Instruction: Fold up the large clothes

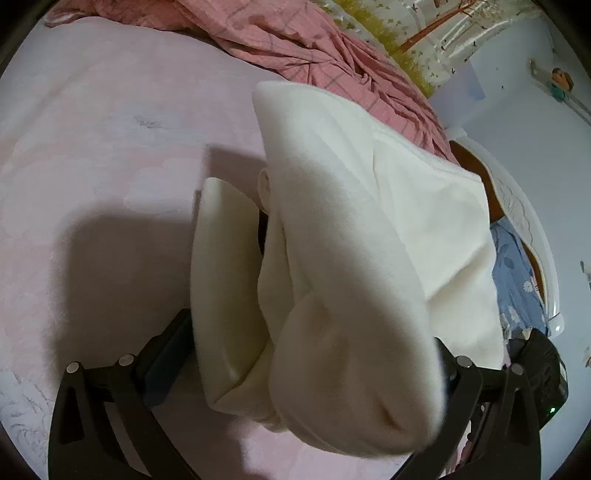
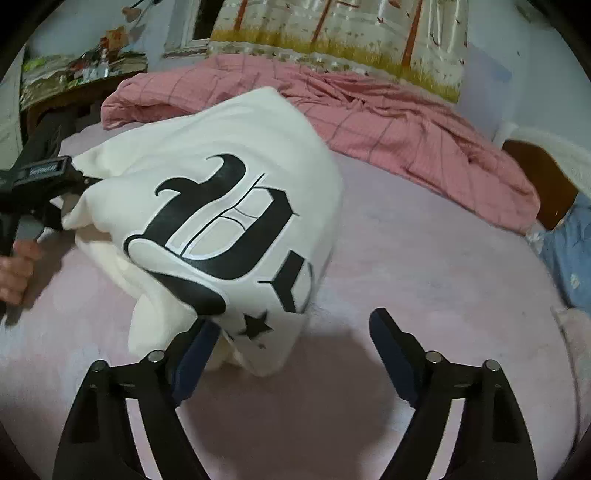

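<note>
We see a bed covered by a pale pink sheet with faint cloud prints [image 2: 424, 280], and along its far side a rumpled pink checked quilt [image 2: 388, 122]. Behind the quilt hangs a glossy wall panel printed with orange tree trunks and yellow grass [image 2: 332, 33]. The pale blue-white wall [image 1: 524, 155] carries small cartoon stickers. At the bed's right edge we make out a dark brown wooden headboard [image 2: 535, 173] and a blue floral cloth [image 1: 515, 280].
</note>
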`<control>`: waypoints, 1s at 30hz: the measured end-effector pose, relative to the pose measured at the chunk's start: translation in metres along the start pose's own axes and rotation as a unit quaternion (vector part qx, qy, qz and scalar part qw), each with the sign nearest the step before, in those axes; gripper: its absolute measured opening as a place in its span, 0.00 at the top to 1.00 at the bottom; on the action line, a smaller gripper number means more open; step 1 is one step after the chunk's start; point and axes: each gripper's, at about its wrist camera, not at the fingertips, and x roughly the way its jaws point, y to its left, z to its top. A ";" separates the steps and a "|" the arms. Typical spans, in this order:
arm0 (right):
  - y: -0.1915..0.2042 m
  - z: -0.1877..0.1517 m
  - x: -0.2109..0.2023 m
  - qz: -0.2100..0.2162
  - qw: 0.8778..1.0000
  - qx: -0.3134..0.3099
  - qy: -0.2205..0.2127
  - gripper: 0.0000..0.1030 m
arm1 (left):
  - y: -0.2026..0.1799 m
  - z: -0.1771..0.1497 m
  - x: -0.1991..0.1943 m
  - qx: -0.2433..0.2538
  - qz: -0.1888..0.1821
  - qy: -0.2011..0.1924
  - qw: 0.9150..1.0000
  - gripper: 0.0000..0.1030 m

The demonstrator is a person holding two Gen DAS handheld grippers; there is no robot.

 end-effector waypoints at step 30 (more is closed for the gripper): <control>0.002 0.028 0.042 0.014 0.994 0.074 -0.080 0.56 | -0.036 -0.012 0.003 0.063 0.059 -0.021 0.996 0.52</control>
